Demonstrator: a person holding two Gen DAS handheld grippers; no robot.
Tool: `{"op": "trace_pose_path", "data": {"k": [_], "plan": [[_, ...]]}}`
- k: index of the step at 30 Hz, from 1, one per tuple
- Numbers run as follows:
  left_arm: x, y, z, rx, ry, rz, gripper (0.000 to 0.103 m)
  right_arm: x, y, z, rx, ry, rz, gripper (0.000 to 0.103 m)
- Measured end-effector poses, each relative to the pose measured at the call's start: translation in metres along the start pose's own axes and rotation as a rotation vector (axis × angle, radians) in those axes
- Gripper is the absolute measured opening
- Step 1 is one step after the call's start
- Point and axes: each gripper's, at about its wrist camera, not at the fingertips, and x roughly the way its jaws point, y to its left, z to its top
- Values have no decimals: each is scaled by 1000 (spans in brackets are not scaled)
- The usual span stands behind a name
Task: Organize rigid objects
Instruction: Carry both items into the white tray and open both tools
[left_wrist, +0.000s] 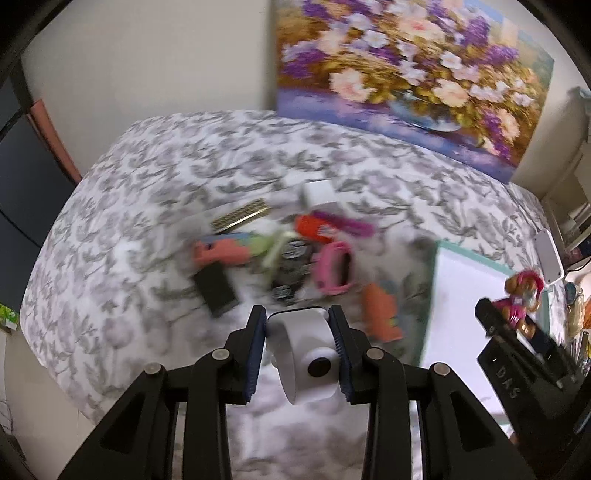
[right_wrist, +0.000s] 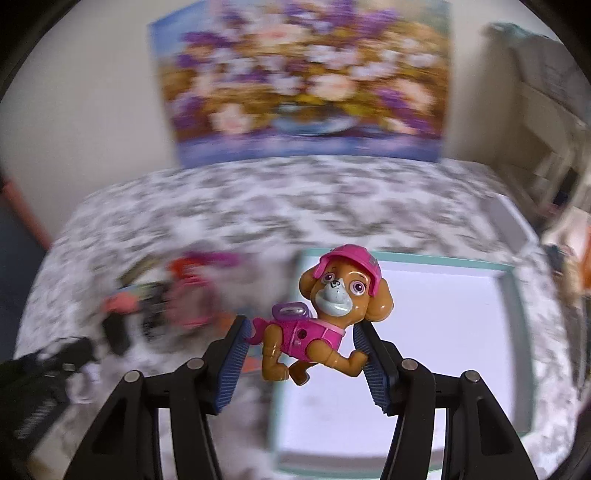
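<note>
Left claw (left_wrist: 297, 334) grips white camera (left_wrist: 308, 356); right claw (right_wrist: 303, 345) grips pup figure (right_wrist: 325, 317); floral bedspread (left_wrist: 221, 158).

My left black two-finger gripper (left_wrist: 297, 321) angles steeply downward, its blue-padded jaws clamped on a small white camera (left_wrist: 308, 356). My right black two-finger gripper (right_wrist: 303, 332), also pitched down, grips a pink-helmeted toy puppy figure (right_wrist: 325, 317).

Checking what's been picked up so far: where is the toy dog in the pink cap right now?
The toy dog is clamped in the right claw, held in the air over the white tray, right of the toy pile.
</note>
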Motion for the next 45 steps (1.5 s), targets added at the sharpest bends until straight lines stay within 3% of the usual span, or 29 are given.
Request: {"op": "trace_pose_path", "data": {"k": [3, 11, 18, 26, 27, 30, 31, 35, 37, 45], "plan": [[9, -38, 2, 50, 10, -5, 36, 12, -35, 4, 88, 35, -41, 61], [40, -121, 3, 149, 73, -106, 36, 36, -123, 3, 290, 98, -132, 61], [68, -158, -2, 191, 93, -148, 36, 48, -171, -1, 366, 121, -204, 61], [73, -172, 1, 212, 72, -185, 36, 54, -195, 1, 407, 127, -225, 61], [72, -171, 1, 212, 68, -183, 37, 54, -195, 1, 407, 127, -225, 61], [70, -168, 3, 204, 63, -181, 61, 53, -193, 1, 400, 119, -219, 61], [69, -166, 3, 200, 63, -183, 65, 52, -192, 1, 396, 117, -221, 61], [67, -162, 4, 190, 61, -180, 68, 52, -190, 2, 386, 120, -233, 63], [66, -160, 5, 192, 56, -172, 77, 51, -189, 2, 383, 119, -239, 69], [69, -134, 9, 129, 62, -94, 90, 53, -187, 2, 378, 139, -235, 99]]}}
